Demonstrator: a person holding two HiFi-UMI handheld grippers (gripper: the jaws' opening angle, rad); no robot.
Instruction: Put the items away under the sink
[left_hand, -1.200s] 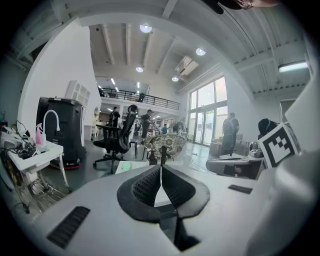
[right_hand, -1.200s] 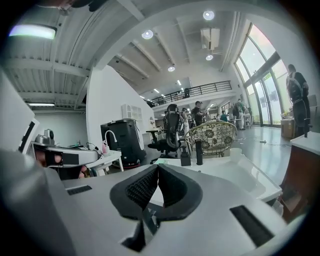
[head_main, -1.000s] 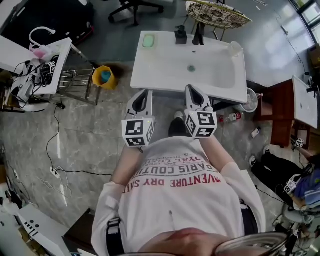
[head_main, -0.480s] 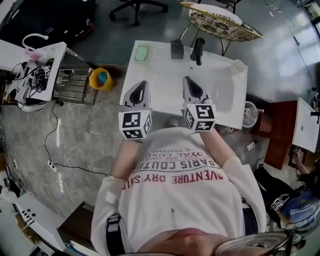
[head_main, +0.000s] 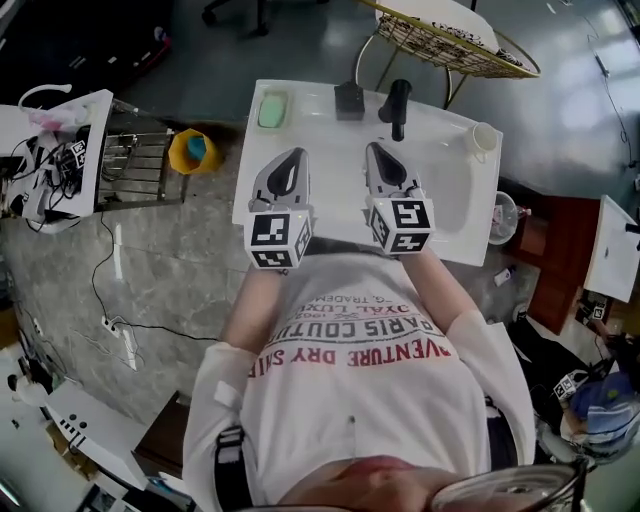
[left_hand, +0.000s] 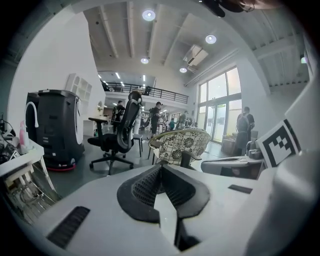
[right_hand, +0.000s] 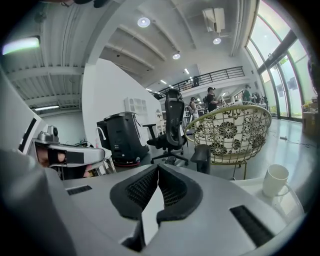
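Left claw (head_main: 290, 160) and right claw (head_main: 375, 152), both closed and empty, hover over the sink (head_main: 335, 185); soap (head_main: 272, 109) at 11 o'clock and cup (head_main: 483, 138) at 2 o'clock sit unstowed, so nothing looks put away yet.

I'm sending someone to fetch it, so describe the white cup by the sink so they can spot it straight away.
Find the white sink top in front of the person. The cup stands on its far right corner, to the right of the black faucet. It is the only white, round item along that edge; the others are black or green.
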